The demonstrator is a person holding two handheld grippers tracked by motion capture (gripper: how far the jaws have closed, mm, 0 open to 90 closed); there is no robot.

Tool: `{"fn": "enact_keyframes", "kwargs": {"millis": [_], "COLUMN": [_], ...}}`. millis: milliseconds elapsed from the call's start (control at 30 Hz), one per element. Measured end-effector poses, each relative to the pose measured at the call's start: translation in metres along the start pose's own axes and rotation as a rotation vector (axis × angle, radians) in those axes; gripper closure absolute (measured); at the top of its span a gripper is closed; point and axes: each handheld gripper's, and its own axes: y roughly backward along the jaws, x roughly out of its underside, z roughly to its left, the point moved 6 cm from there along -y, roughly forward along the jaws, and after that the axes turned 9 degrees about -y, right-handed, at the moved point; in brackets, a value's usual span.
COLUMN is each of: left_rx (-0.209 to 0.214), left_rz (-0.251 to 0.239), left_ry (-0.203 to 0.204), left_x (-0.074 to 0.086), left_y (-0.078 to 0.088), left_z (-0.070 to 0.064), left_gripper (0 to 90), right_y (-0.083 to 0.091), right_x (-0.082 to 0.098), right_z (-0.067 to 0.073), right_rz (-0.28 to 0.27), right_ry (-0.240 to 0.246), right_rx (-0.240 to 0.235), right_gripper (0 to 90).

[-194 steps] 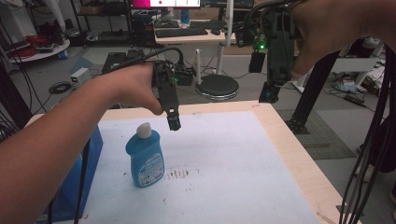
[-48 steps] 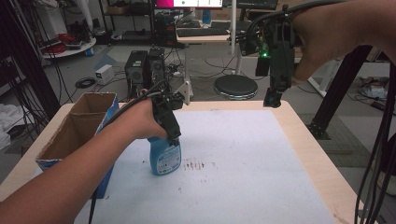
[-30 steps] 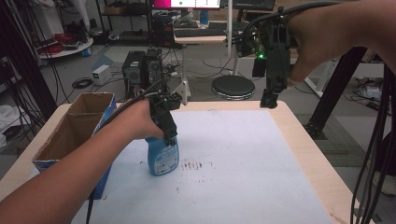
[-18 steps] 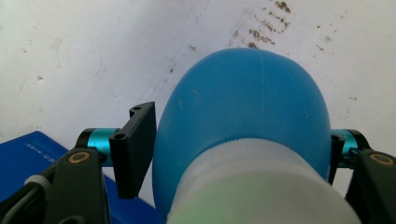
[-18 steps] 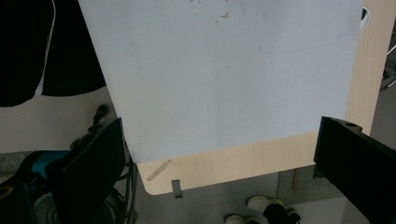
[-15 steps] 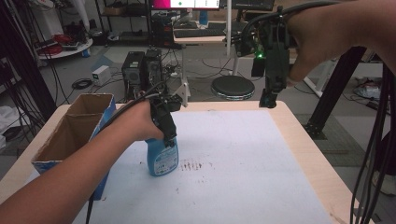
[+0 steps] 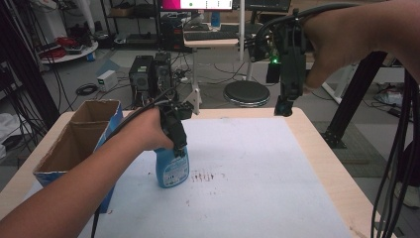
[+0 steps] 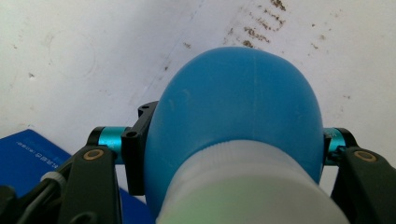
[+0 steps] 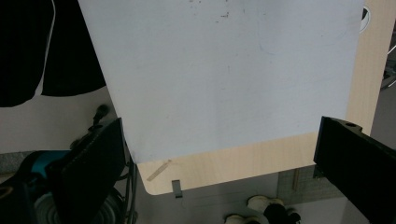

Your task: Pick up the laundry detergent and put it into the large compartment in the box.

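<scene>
A blue bottle [image 7: 172,171] with a white cap stands upright on the white mat [image 7: 257,173], left of its middle. My left gripper [image 7: 178,148] reaches down over the bottle's top. In the left gripper view the bottle [image 8: 238,107] bulges between the two jaws, which press its sides just below the cap. Those jaws have just been closing on it, so the left gripper [image 8: 223,140] is shut on the bottle. My right gripper [image 7: 283,106] hangs high above the table's far right corner. Its jaws stand wide apart over the mat with nothing between them, so the right gripper [image 9: 224,149] is open.
An open cardboard box with blue sides [image 7: 74,144] stands at the table's left edge, close to my left forearm. Brown smudges [image 7: 205,176] mark the mat right of the bottle. Bare wood [image 7: 322,158] borders the mat on the right. Cables hang at the far right.
Since the earliest frame my left gripper has come down from above the bottle onto its top. Over the last second both hands keep their places.
</scene>
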Motion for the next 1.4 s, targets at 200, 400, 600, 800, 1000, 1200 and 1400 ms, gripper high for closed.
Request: {"fn": "enact_keyframes", "kwargs": {"millis": [200, 400, 600, 800, 1000, 1200, 1400], "left_rx": [0.028, 0.067, 0.050, 0.023, 0.016, 0.009, -0.003], "left_rz": [0.008, 0.000, 0.004, 0.009, 0.006, -0.007, 0.003], "left_ry": [0.008, 0.005, 0.007, 0.015, 0.042, 0.139, 0.230], "left_x": [0.003, 0.007, 0.010, 0.018, 0.025, 0.034, 0.044], "left_y": [0.003, 0.020, 0.048, 0.081, 0.109, 0.144, 0.163], "left_z": [0.000, -0.003, -0.002, 0.005, 0.010, 0.019, 0.028], "left_gripper": [37.8, 37.8, 37.8, 37.8, 37.8, 37.8, 37.8], "right_y": [-0.002, -0.003, -0.003, -0.004, -0.005, -0.006, -0.009], "right_x": [0.000, -0.001, -0.003, -0.004, -0.005, -0.006, -0.009], "right_z": [0.000, 0.000, 0.000, 0.001, 0.001, 0.001, 0.002], "right_rz": [0.004, 0.003, -0.002, -0.001, 0.003, 0.008, 0.003], "right_ry": [0.001, 0.007, 0.018, 0.029, 0.028, 0.033, 0.038], "right_rx": [-0.002, -0.002, -0.002, -0.002, -0.002, -0.002, -0.003], "right_gripper": [1.5, 1.5, 1.5, 1.5, 1.5, 1.5, 1.5]}}
